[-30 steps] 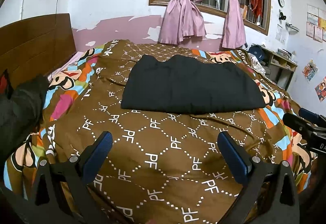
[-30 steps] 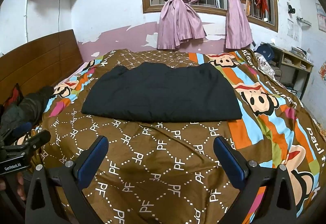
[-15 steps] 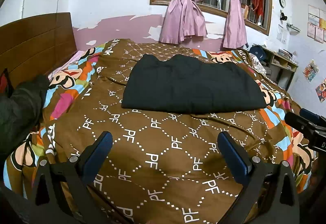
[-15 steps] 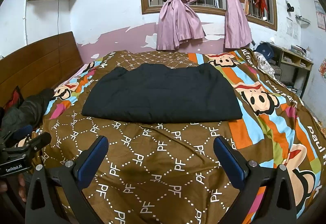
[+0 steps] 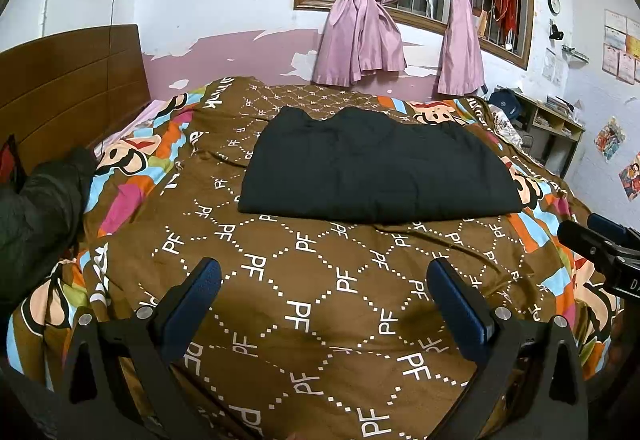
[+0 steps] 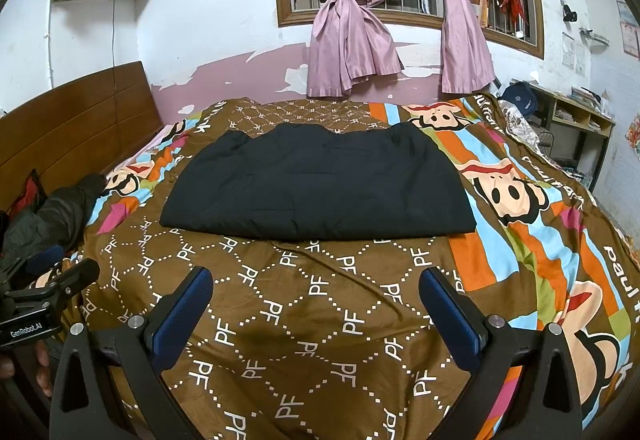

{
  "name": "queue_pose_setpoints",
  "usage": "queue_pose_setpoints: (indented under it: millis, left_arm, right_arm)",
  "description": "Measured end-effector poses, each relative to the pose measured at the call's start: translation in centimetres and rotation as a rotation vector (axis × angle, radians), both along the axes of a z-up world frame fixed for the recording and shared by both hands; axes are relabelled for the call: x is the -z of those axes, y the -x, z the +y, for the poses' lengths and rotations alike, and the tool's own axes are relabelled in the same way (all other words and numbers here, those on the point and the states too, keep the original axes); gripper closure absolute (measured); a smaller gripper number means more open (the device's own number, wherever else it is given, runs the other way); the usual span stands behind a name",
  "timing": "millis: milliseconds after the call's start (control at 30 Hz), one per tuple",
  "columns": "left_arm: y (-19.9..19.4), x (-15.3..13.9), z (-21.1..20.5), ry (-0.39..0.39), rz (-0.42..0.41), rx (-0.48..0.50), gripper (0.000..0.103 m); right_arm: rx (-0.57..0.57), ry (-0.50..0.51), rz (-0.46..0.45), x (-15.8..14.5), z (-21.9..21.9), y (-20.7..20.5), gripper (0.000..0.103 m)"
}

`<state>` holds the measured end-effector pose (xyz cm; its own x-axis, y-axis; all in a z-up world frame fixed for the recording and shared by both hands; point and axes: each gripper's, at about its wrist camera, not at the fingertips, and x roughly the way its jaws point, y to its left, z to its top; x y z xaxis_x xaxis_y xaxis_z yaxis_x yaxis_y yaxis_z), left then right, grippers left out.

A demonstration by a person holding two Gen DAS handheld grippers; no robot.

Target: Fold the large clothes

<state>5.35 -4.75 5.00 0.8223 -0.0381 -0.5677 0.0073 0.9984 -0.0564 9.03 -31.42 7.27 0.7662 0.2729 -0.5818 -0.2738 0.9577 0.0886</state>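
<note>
Both the left gripper [image 5: 324,294] and the right gripper [image 6: 316,302] hold their jaws spread wide and empty. Since a second ago, little has shifted. The dark garment [image 6: 320,184] lies folded flat on the bed [image 6: 312,320], well ahead of both jaws; folding appears nearly complete.

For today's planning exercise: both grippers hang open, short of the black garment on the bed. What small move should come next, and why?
Probably bring both grippers forward to the black garment's near edge. The left gripper and right gripper are open and empty over the bedspread; the garment lies flat, seemingly folded once.
</note>
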Motion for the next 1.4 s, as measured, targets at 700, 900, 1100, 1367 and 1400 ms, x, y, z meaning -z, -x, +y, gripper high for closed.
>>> queue_pose_setpoints:
  millis: [700,900,1100,1367,1400]
  left_arm:
    - [0.0,0.05,0.13,0.0,0.001,0.001,0.002]
    - [-0.02,0.0,0.05,0.0,0.001,0.002,0.002]
    - [-0.01,-0.01,-0.06,-0.002,0.0,0.001,0.002]
    - [0.0,-0.05,-0.03,-0.002,0.002,0.002,0.002]
    - [0.01,-0.04,-0.04,-0.003,0.002,0.001,0.002]
  right_arm:
    - [0.001,-0.002,0.004,0.16,0.07,0.04,0.0]
    - [0.003,-0.007,0.006,0.09,0.08,0.0,0.0]
    - [0.003,-0.007,0.005,0.1,0.03,0.02,0.0]
    - [0.003,-0.006,0.006,0.01,-0.01,-0.07,0.0]
    - [0.003,-0.007,0.007,0.1,0.02,-0.02,0.0]
